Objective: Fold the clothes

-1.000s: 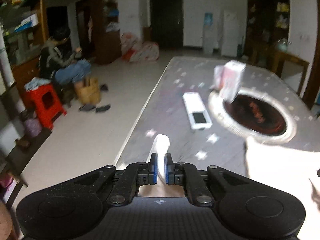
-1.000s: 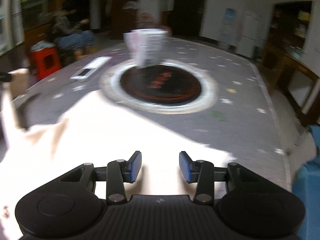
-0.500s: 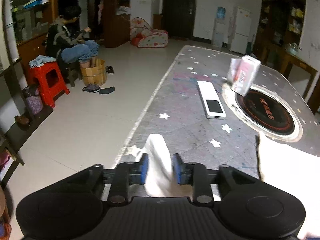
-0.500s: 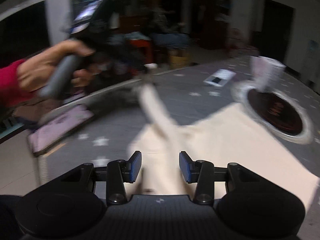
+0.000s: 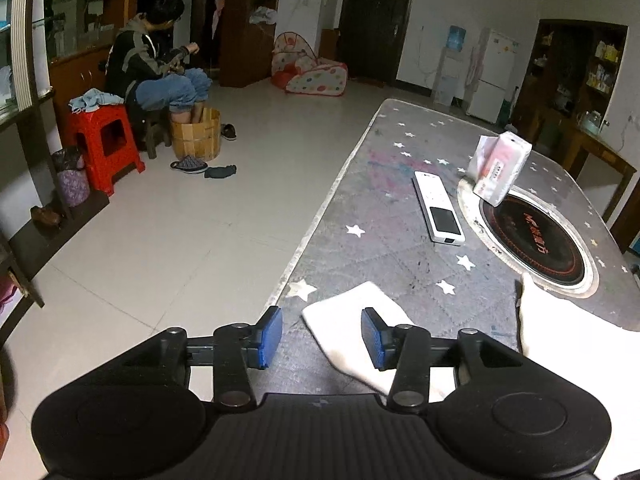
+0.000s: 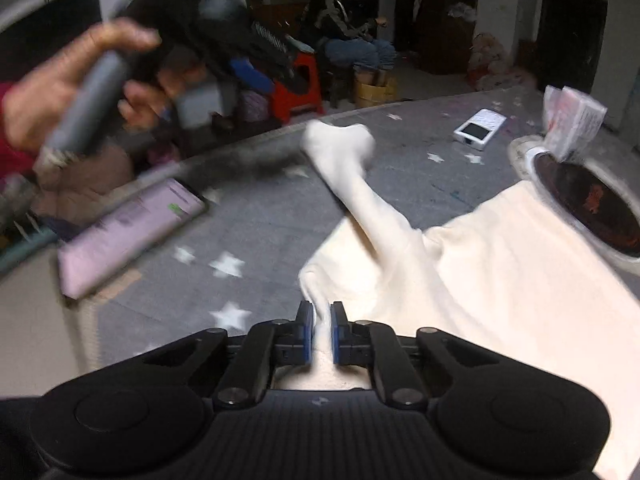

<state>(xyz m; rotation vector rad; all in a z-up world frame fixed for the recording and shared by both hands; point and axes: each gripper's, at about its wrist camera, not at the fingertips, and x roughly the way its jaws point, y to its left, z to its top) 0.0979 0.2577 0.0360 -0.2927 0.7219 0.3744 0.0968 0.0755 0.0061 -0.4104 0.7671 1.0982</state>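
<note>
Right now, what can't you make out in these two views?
- Garment: type unclear; left wrist view's lower right edge cuts it off, and the right tool body hides its near hem.
- Left tool: motion-blurred in right wrist view.
- Phone screen: blurred, unreadable.
- Burner lettering: too small.

- A grey star-patterned table cover (image 5: 380, 240) spreads over the table.
- A round black induction plate (image 5: 536, 240) sits set into the table at the right.
- A tissue pack (image 5: 500, 168) leans at the plate's far edge.
- A white remote (image 5: 438, 208) lies just left of the plate.
- A phone with a lit pinkish screen (image 6: 128, 228) lies near the table's left edge.
- On the far left, a seated person (image 5: 156, 68) has both feet in a wooden tub (image 5: 196, 134), beside a red stool (image 5: 106, 142).
</note>
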